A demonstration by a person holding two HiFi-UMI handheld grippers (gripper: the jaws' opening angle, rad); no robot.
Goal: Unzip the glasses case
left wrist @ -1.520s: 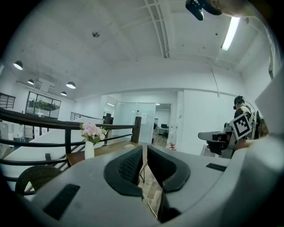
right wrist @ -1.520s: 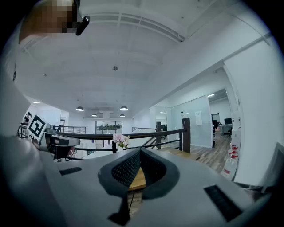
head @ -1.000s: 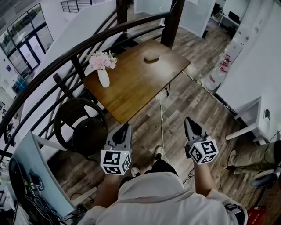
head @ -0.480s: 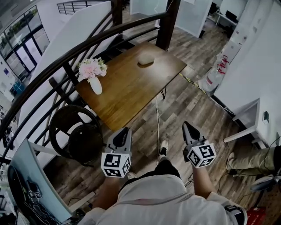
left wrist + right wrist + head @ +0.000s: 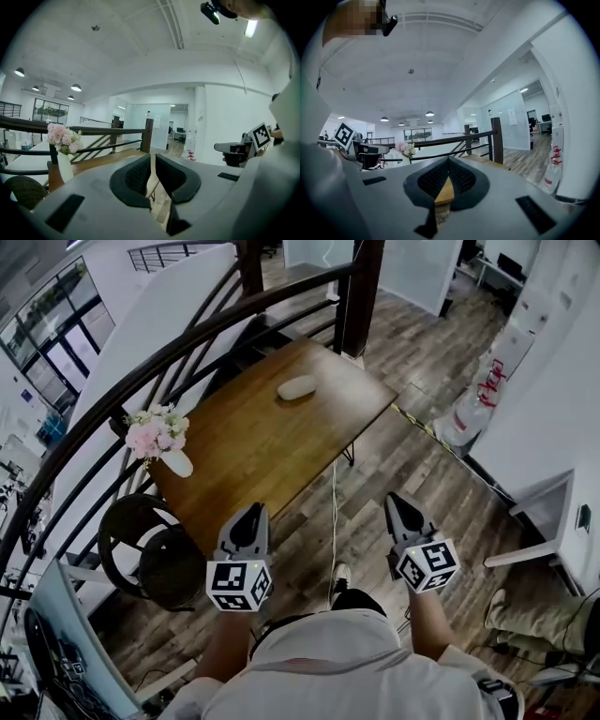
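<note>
Near the far bench (image 5: 262,446) edge lay the glasses case (image 5: 297,387), well beyond the closed, empty left hand-held gripper (image 5: 249,514), seemingly nearer, and right hand-held gripper (image 5: 397,503).

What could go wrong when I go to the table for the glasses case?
A cable runs along the floor ahead of your feet toward the table; you could trip on it.
The vase of flowers stands at the table edge on the side of your left gripper; a swing could tip it.
The glasses case lies near the far end, a long reach.
</note>
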